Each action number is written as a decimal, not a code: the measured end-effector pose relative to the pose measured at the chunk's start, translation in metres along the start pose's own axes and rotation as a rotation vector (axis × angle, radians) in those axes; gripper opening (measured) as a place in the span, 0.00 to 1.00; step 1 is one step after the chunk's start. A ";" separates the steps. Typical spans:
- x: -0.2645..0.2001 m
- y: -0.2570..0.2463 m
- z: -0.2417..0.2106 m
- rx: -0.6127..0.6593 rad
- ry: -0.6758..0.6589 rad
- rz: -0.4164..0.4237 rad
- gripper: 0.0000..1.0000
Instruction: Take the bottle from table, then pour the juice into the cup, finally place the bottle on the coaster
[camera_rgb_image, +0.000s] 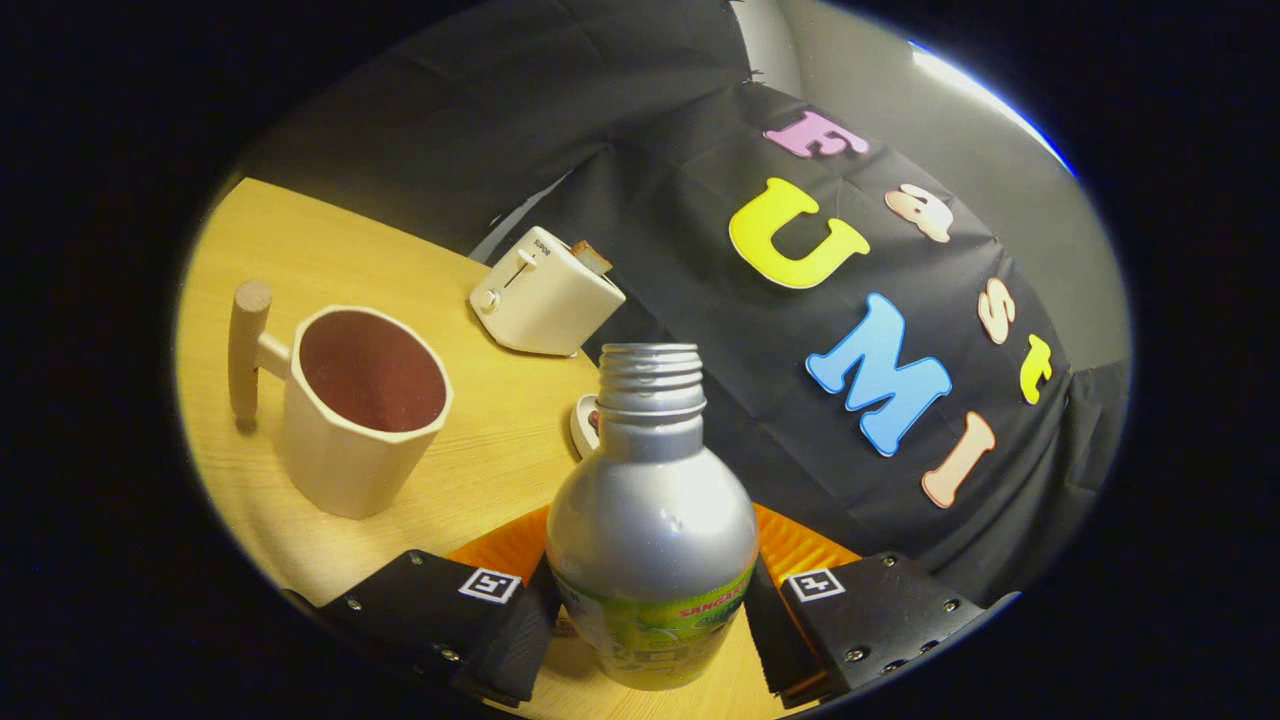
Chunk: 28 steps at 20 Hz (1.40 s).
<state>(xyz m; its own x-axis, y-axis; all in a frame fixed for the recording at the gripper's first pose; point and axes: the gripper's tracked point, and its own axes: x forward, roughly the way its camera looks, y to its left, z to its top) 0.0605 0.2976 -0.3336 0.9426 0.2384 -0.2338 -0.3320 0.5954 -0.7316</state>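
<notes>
- The gripper (650, 600) has its two fingers closed in against the lower body of the bottle (650, 520), one pad on each side at the label band; both press on it, so the jaws stand about a bottle's width apart with the bottle held between them.
- The bottle is a silver metal one with a rounded shoulder, a narrow threaded neck and no cap; a green and yellow label wraps its lower part. It stands upright between the fingers, its open mouth rising well above them.
- An orange ribbed coaster (800, 545) lies on the wooden table (480, 470) just behind the bottle's base, showing on both sides of it.
- Whether the bottle's bottom touches the coaster or table I cannot tell.
- Beyond the fingers, to the left, stands a cream faceted cup (360, 410) with a wooden peg handle and a dark reddish inside.
- A small round white object (584, 425) peeks out beside the bottle's neck.
- Farther back sits a cream toaster (545, 295) with a slice of bread in its slot.
</notes>
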 end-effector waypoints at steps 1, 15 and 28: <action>0.001 0.002 -0.001 -0.024 0.005 0.000 0.82; 0.000 0.015 0.021 -0.494 -0.105 -0.098 0.82; -0.003 0.006 0.041 -0.684 -0.156 -0.139 0.81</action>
<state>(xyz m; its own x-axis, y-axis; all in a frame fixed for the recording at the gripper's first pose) 0.0547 0.3320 -0.3108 0.9416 0.3327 -0.0518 -0.0640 0.0257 -0.9976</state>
